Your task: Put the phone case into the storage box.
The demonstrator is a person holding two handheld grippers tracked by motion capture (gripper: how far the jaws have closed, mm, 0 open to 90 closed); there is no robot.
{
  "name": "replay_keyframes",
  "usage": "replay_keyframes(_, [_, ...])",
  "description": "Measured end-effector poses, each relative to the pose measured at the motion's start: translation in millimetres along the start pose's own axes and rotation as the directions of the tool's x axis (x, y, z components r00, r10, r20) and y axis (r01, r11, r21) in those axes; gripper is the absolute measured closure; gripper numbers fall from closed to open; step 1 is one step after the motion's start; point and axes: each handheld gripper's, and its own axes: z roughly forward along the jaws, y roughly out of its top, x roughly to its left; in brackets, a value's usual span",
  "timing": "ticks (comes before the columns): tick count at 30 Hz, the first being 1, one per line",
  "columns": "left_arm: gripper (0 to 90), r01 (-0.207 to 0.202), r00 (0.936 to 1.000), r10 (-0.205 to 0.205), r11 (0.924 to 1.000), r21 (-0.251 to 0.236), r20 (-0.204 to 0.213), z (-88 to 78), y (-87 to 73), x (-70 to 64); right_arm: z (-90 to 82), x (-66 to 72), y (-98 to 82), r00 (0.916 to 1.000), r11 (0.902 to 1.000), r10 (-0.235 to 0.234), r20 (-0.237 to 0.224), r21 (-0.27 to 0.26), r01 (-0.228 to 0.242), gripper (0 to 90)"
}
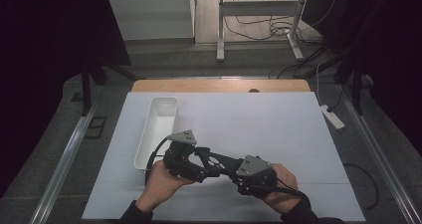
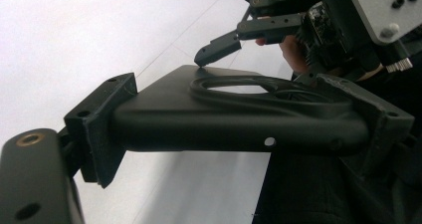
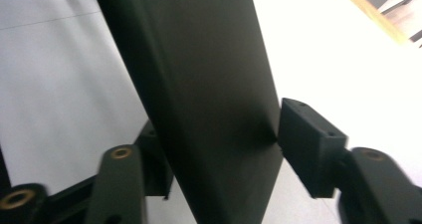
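You hold a black bracket above the white mat, near the front edge of the table and just to the right of the white tray, between your two hands. Your left gripper clamps one end of it: in the left gripper view a pad presses flat against the end of the black bracket, so this grip looks firm. Your right gripper stands around the other end with its jaws half closed; in the right gripper view the right pad touches the edge of the dark plate, but the left pad is hidden behind the plate, so I cannot tell if it already presses. I judge that this part is rigid moulded plastic, quite light, with a smooth matt skin that can slide between hard pads. It will not bend, so take it on the flat walls near the ends and not on the thin ring around the oval opening, which looks weaker. The underside of the bracket is not visible, and its far end is covered by the right gripper's body in the high view. The right gripper view is blurred and too close to read the form of the part.
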Motion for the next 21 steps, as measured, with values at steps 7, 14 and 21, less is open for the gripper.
replay_keyframes(7, [13.9, 0.007, 1.0000, -0.007, 0.9999, -0.011, -0.004, -1.3, 0.9, 0.2, -2.7, 4.1, 0.9, 0.9995, 0.9995, -0.018, 0.026, -0.027, 0.018, 60.6])
replay_keyframes(14, [13.6, 0.013, 0.9999, -0.013, 0.9997, -0.021, -0.009, -1.4, 0.1, 1.6, -3.4, 10.0, 1.5, 0.9965, 0.9971, -0.072, 0.043, -0.020, 0.073, 74.9])
replay_keyframes(21, [13.3, 0.020, 0.9998, -0.020, 0.9982, -0.056, 0.010, -1.5, -0.7, 4.3, -3.1, 13.4, 1.7, 0.9926, 0.9928, -0.118, 0.028, -0.016, 0.119, 83.8])
